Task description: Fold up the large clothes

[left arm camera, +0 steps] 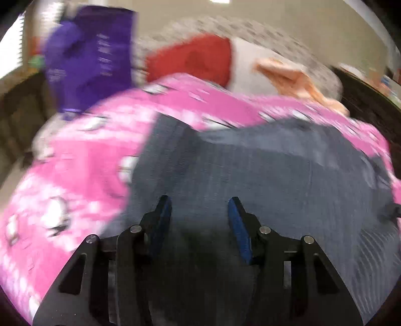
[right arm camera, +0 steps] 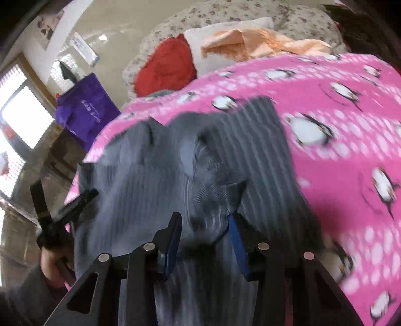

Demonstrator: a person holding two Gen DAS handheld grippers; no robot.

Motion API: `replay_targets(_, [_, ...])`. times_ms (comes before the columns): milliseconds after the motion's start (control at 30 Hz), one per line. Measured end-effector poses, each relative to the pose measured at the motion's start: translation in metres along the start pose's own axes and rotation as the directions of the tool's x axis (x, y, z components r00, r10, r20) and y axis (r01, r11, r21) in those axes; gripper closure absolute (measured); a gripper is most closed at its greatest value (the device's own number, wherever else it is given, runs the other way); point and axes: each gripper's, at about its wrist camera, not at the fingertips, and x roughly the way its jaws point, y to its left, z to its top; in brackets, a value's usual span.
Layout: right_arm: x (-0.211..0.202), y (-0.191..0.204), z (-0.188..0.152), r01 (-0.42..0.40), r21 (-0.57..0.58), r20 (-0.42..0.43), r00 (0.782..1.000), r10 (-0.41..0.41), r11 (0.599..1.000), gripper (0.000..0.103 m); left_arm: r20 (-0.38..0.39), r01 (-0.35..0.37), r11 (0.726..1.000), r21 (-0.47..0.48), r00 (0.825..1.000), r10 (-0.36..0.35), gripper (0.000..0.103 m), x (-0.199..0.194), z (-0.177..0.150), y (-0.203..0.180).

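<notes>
A large pink blanket (right arm camera: 338,155) with white dots and penguin figures covers the bed and takes most of both views. Behind it, near the wall, lies a floral quilt (right arm camera: 250,12), and on this rest a red cushion (right arm camera: 165,67), a white pillow (right arm camera: 213,32) and an orange cloth (right arm camera: 263,42). A purple bag (right arm camera: 85,110) hangs at the left side of the bed, near the window. The grey striped garment (right arm camera: 155,170) lies on top of the pink blanket, bunched and wrinkled in the right wrist view, flatter in the left wrist view (left arm camera: 250,170). The right gripper (right arm camera: 205,225) has its jaws wide apart, and a raised fold of the grey cloth sits between them; whether the pads touch it I cannot tell. The left gripper (left arm camera: 199,208) is just over the grey garment with its jaws wide apart and nothing held between them. Both views are blurred.
</notes>
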Motion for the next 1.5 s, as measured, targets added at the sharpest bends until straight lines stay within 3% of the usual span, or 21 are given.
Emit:
replay_targets(33, [0.0, 0.006, 0.006, -0.018, -0.023, 0.01, 1.0, 0.018, 1.0, 0.092, 0.02, -0.024, 0.999, -0.032, 0.999, 0.025, 0.054, -0.001, -0.001, 0.006])
replay_targets(67, [0.0, 0.011, 0.013, -0.026, -0.038, 0.025, 0.999, 0.027, 0.999, 0.095, 0.041, -0.059, 0.995, -0.083, 0.997, 0.062, 0.054, -0.005, -0.001, 0.015])
replay_targets(133, [0.002, 0.016, 0.029, -0.018, -0.042, 0.061, 0.998, 0.02, 0.999, 0.096, 0.03, -0.108, 0.98, -0.165, 0.993, 0.114, 0.054, -0.003, -0.003, 0.031])
replay_targets(200, [0.011, 0.02, 0.041, 0.027, -0.057, 0.07, 0.997, -0.023, 0.998, 0.096, -0.021, -0.098, 0.975, -0.198, 0.995, 0.096, 0.054, 0.008, -0.004, 0.038])
replay_targets(300, [0.017, 0.019, 0.047, 0.087, -0.053, 0.107, 0.991, -0.081, 0.995, 0.097, -0.032, -0.093, 0.979, -0.184, 0.996, 0.088, 0.053, 0.01, -0.005, 0.036])
replay_targets(400, [0.015, 0.009, 0.058, 0.127, -0.017, 0.173, 0.977, -0.123, 0.992, 0.097, -0.059, -0.077, 0.985, -0.154, 0.996, 0.069, 0.041, 0.016, -0.006, 0.03])
replay_targets(533, [0.035, -0.005, 0.057, 0.14, -0.02, 0.116, 0.984, -0.137, 0.99, 0.097, -0.076, -0.093, 0.987, -0.133, 0.994, 0.083, 0.038, 0.02, -0.008, 0.027])
replay_targets(667, [0.001, -0.001, 0.057, 0.087, -0.017, 0.223, 0.971, -0.081, 0.996, 0.097, -0.087, -0.098, 0.987, -0.131, 0.992, 0.087, 0.036, 0.022, -0.007, 0.026])
replay_targets(767, [-0.054, 0.003, 0.054, 0.047, -0.004, 0.354, 0.934, -0.043, 0.999, 0.095, -0.089, -0.097, 0.987, -0.132, 0.992, 0.085, 0.035, 0.024, -0.006, 0.027])
replay_targets(833, [-0.081, 0.007, 0.049, 0.051, -0.022, 0.391, 0.919, -0.038, 0.998, 0.095, -0.091, -0.096, 0.986, -0.134, 0.992, 0.084, 0.035, 0.025, -0.005, 0.027])
replay_targets(867, [-0.093, 0.012, 0.042, 0.04, -0.032, 0.39, 0.921, -0.024, 0.999, 0.095, -0.09, -0.094, 0.986, -0.135, 0.993, 0.082, 0.035, 0.025, -0.005, 0.027])
replay_targets(1033, [-0.086, 0.05, -0.021, 0.039, -0.153, 0.216, 0.976, -0.005, 0.987, 0.095, -0.091, -0.078, 0.986, -0.15, 0.994, 0.065, 0.034, 0.027, -0.003, 0.029])
replay_targets(1167, [-0.061, 0.07, -0.067, 0.075, -0.188, 0.164, 0.985, -0.044, 0.979, 0.095, -0.091, -0.077, 0.985, -0.152, 0.994, 0.064, 0.034, 0.029, -0.002, 0.03])
replay_targets(1333, [-0.01, 0.055, -0.051, 0.183, -0.078, 0.096, 0.98, -0.175, 0.98, 0.095, -0.09, -0.058, 0.984, -0.167, 0.995, 0.044, 0.034, 0.03, -0.001, 0.033])
replay_targets(1433, [0.023, 0.024, -0.037, 0.209, 0.021, 0.041, 0.977, -0.21, 0.978, 0.095, -0.088, -0.048, 0.983, -0.177, 0.996, 0.033, 0.034, 0.031, -0.001, 0.034])
replay_targets(1500, [0.035, 0.009, -0.03, 0.18, 0.034, 0.067, 0.981, -0.182, 0.983, 0.098, -0.088, -0.046, 0.983, -0.18, 0.996, 0.03, 0.034, 0.031, -0.001, 0.035])
